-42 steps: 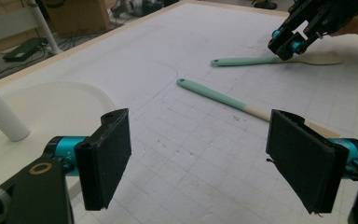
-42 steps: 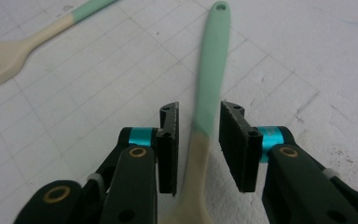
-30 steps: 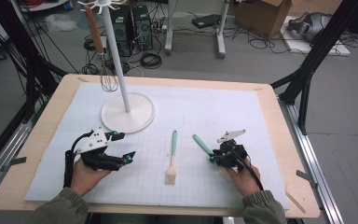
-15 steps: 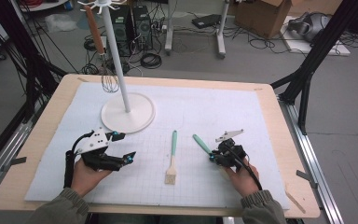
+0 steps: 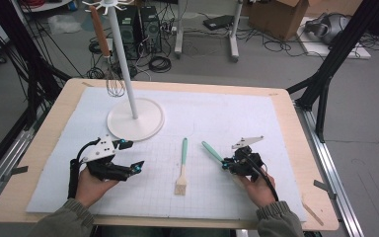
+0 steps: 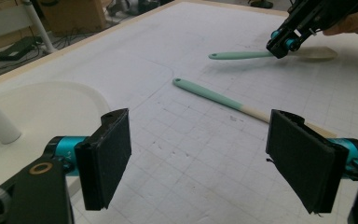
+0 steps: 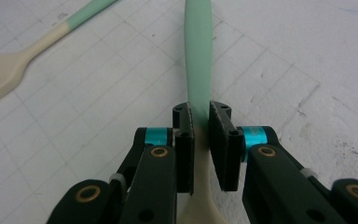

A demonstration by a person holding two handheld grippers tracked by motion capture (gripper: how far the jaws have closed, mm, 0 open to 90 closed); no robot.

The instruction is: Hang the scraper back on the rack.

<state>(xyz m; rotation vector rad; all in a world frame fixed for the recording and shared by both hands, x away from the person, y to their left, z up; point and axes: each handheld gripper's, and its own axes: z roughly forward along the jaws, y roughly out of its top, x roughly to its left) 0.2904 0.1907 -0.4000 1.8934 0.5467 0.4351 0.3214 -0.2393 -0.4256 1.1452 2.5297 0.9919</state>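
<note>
Spatula (image 7: 198, 56) in right claw (image 7: 201, 122)

right gripper (image 5: 225, 164): closing on spatula (image 5: 212, 151) | brush (image 5: 182, 166): lying mid-mat

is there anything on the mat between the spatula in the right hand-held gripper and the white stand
Nothing visible blocks it. The right hand-held gripper is closed on the green-handled spatula. Between it and the white stand there is bare mat; the brush lies just to the side of that path and the left hand-held gripper sits further off.
</note>
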